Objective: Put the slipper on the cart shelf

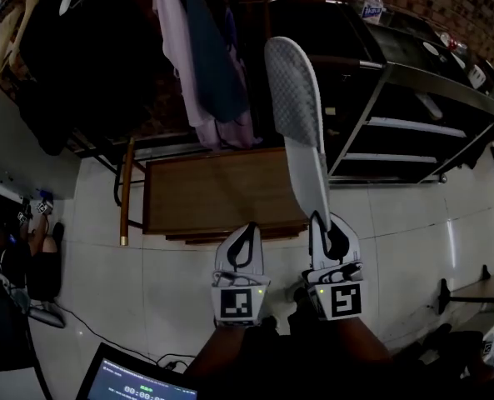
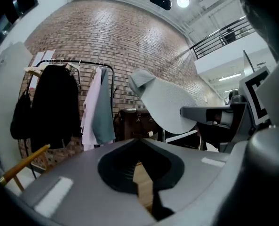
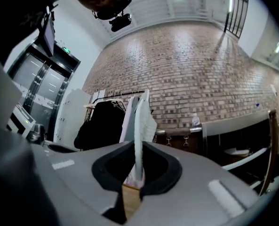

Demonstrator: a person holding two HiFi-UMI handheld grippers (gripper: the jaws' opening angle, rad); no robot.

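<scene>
While the black cart (image 1: 413,98) fills the head view from 1 to 3 o'clock, a rack (image 1: 105,48) of dark, pink and teal clothes hangs from 10 to 12 o'clock. Between and below them, near the centre, a low wooden table (image 1: 213,190) stands on a pale tiled floor (image 1: 413,223).

At this moment the slipper (image 1: 296,115) is off the cart, up in the air. It is long and pale grey, with a finely dotted sole turned to the camera. From the right gripper (image 1: 317,220) it runs toward 12 o'clock, and its rounded far end lies over the cart's left post in the picture. Seen from the right gripper view, the slipper (image 3: 139,126) is edge-on, a thin pale strip pinched between jaws that are almost together. From the left gripper view it shows as a broad pale oval at 1 o'clock, with a folded part at its top.

Just beside the right gripper, at its 9 o'clock, the left gripper (image 1: 247,226) has its jaws closed to a narrow slit, nothing in them. A bottle (image 1: 372,5) stands on the cart's top at 1 o'clock.
</scene>
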